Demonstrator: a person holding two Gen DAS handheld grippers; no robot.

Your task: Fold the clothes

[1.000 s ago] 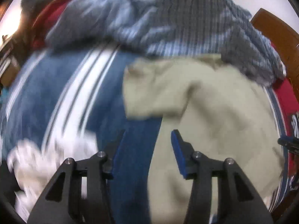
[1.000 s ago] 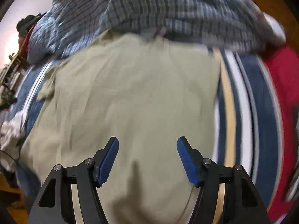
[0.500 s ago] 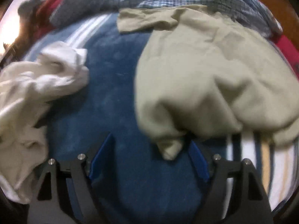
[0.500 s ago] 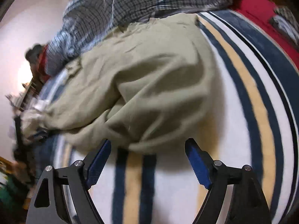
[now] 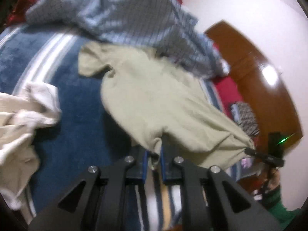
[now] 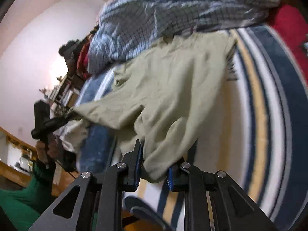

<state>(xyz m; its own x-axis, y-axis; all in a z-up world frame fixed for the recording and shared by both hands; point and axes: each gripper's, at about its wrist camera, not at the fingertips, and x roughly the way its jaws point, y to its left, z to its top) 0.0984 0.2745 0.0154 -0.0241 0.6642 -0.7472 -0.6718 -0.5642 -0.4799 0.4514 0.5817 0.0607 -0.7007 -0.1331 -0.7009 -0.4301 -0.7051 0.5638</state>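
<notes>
A khaki garment (image 5: pixel 154 100) lies spread over a blue striped blanket (image 5: pixel 80 111). My left gripper (image 5: pixel 153 161) is shut on one near corner of its hem. My right gripper (image 6: pixel 153 170) is shut on a bunched fold of the same khaki garment (image 6: pixel 173 96) at its other near corner. Both corners are lifted off the blanket, and the cloth sags between them. The right gripper (image 5: pixel 250 151) shows at the right edge of the left wrist view, pinching the cloth. The left gripper (image 6: pixel 67 115) shows at the left of the right wrist view.
A blue checked shirt (image 5: pixel 134 15) is heaped at the garment's far end. A crumpled white garment (image 5: pixel 25 115) lies to the left. Red bedding (image 6: pixel 284 19) and a brown wooden headboard (image 5: pixel 256 73) sit at the right. A person's green sleeve (image 6: pixel 23 192) is at lower left.
Both grippers went from open above the garment to its near edge, then shut on the hem corners and raised them off the blanket.
</notes>
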